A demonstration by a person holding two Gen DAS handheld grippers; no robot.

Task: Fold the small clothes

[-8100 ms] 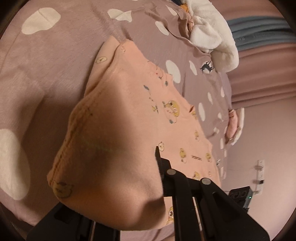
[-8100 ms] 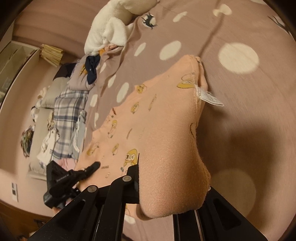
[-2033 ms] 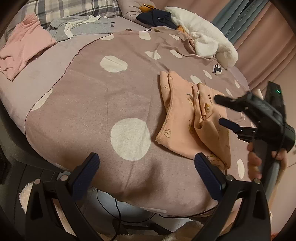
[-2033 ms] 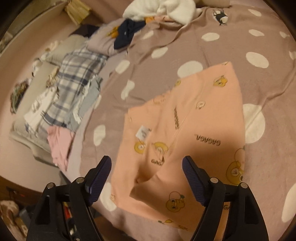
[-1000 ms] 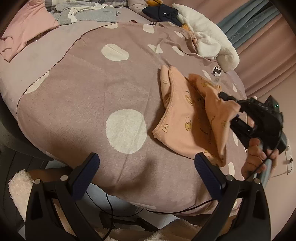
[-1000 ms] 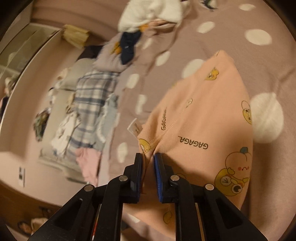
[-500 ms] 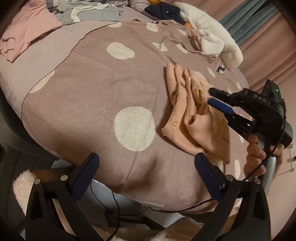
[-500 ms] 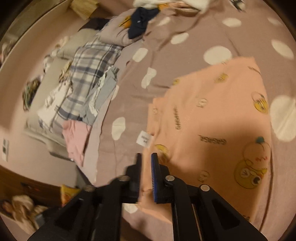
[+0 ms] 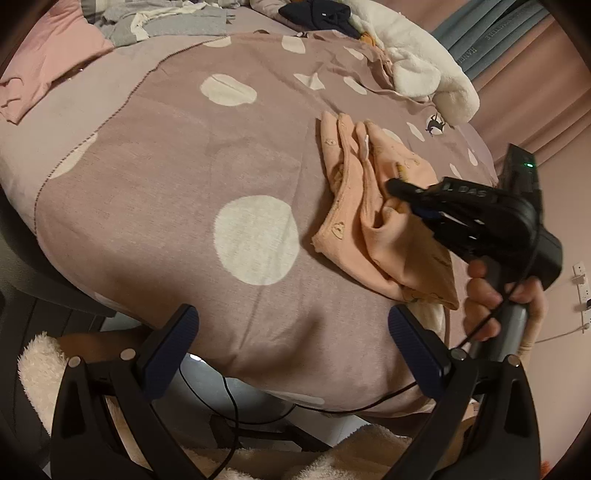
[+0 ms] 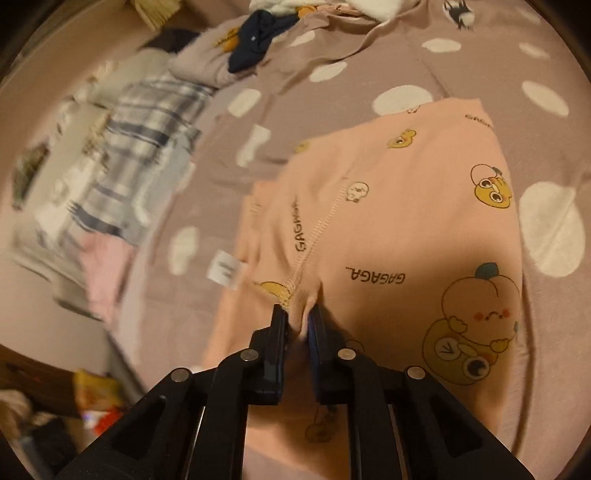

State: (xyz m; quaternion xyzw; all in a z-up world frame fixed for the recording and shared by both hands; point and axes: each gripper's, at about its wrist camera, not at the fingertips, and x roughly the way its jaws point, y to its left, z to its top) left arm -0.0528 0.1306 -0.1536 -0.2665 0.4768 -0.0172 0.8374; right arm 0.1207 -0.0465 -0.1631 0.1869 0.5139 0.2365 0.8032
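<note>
A peach child's garment [image 9: 347,206] with cartoon prints lies partly folded on the mauve dotted bed cover [image 9: 166,166], right of centre. In the right wrist view the garment [image 10: 406,221] fills the middle, its white label out to the left. My right gripper [image 10: 297,321] is closing its jaws on a small fold of this garment at the end of the seam, pads pressing the cloth. The left wrist view shows that right gripper [image 9: 397,188] lying over the garment, held by a hand [image 9: 491,295]. My left gripper [image 9: 290,328] hangs open over the bed's near edge, holding nothing.
A white fleece [image 9: 417,70] and a navy item [image 9: 317,14] lie at the far side of the bed. Pink cloth [image 9: 48,62] and grey clothes [image 9: 177,22] sit far left, with plaid fabric [image 10: 147,122] beside them. A cable [image 9: 229,398] hangs below the bed edge.
The right gripper, loose above the garment half a second ago, has dropped onto it and pinched a fold by the seam. The left gripper has stayed where it was.
</note>
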